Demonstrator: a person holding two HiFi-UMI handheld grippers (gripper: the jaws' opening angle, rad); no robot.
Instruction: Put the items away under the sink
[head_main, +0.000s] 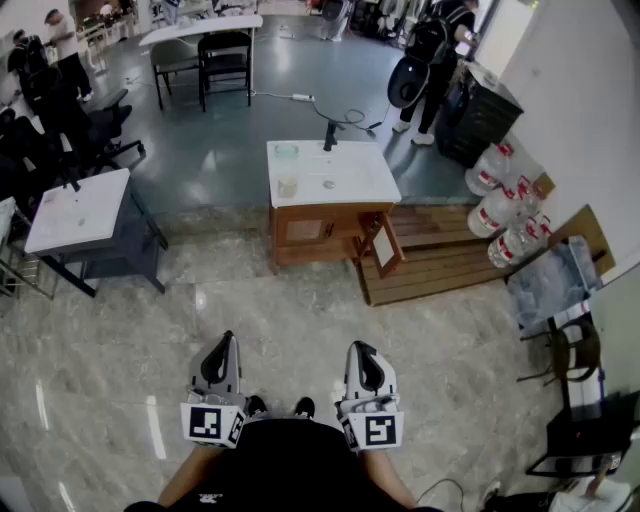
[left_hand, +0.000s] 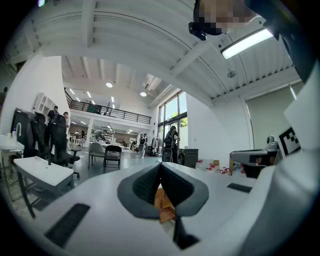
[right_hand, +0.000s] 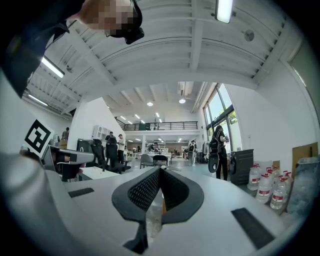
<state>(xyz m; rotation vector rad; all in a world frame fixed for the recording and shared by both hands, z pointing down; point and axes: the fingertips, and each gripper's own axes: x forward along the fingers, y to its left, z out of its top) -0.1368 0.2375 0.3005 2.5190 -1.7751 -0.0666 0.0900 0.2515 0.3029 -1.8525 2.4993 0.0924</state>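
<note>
Head view first: the left gripper (head_main: 226, 346) and right gripper (head_main: 361, 352) are held low, close to the body and side by side over the marble floor. Well ahead stands the sink bench (head_main: 352, 186), and on its white top, at the left, sit a pale green item (head_main: 287, 151) and, nearer, a clear cup (head_main: 288, 186). The cabinet door (head_main: 384, 246) underneath hangs open at the right corner. A wooden pallet (head_main: 440, 262) lies just beside it, with water bottles (head_main: 505, 212) against the wall.

Over to the left gripper view: the fingers (left_hand: 145, 184) are pressed together at the tips with nothing between them. The brown cabinet front (left_hand: 163, 205) peeks through the gap lower down. A white side bench (left_hand: 42, 171) sits off to the left.

Right gripper view now: the fingers (right_hand: 144, 189) also meet at the tips, pinching nothing. Water bottles (right_hand: 270, 190) cluster at the right, and a person with a backpack (right_hand: 220, 156) stands beyond.
</note>
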